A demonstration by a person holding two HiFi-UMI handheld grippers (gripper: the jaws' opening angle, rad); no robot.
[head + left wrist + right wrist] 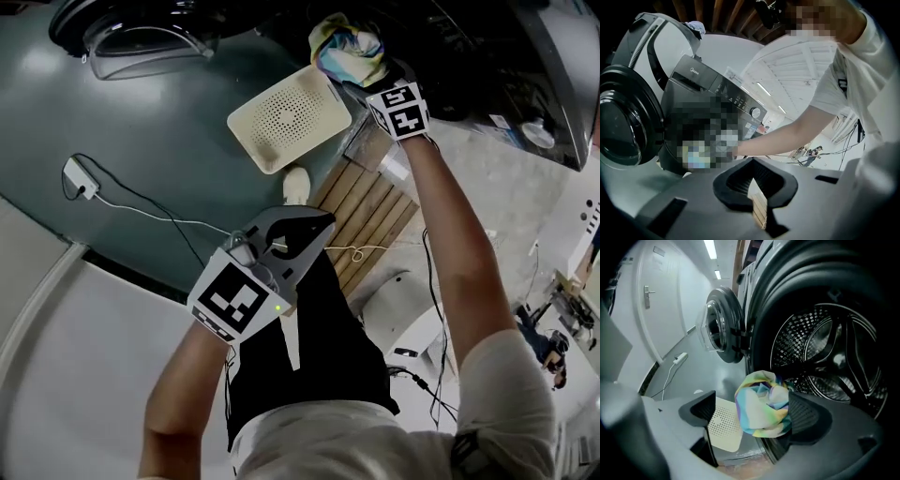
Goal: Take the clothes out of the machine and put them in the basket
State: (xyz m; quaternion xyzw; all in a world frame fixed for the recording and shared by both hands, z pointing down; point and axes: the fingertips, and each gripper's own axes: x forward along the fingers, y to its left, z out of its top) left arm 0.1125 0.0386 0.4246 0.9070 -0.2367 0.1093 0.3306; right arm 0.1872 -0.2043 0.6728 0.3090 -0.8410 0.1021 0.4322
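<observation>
Right tongs [753, 411] wide apart, colourful cloth [764, 420] between them, before machine drum [825, 350], left tongs [754, 186] closed, empty.

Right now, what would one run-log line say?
right hand-held gripper: open, colourful cloth between jaws | left hand-held gripper: shut, empty | white basket: on floor by washer

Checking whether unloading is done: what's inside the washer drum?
The drum shows bare perforated metal, no clothes. Its lowest part is hidden behind the colourful cloth and the fingers of the right gripper.
</observation>
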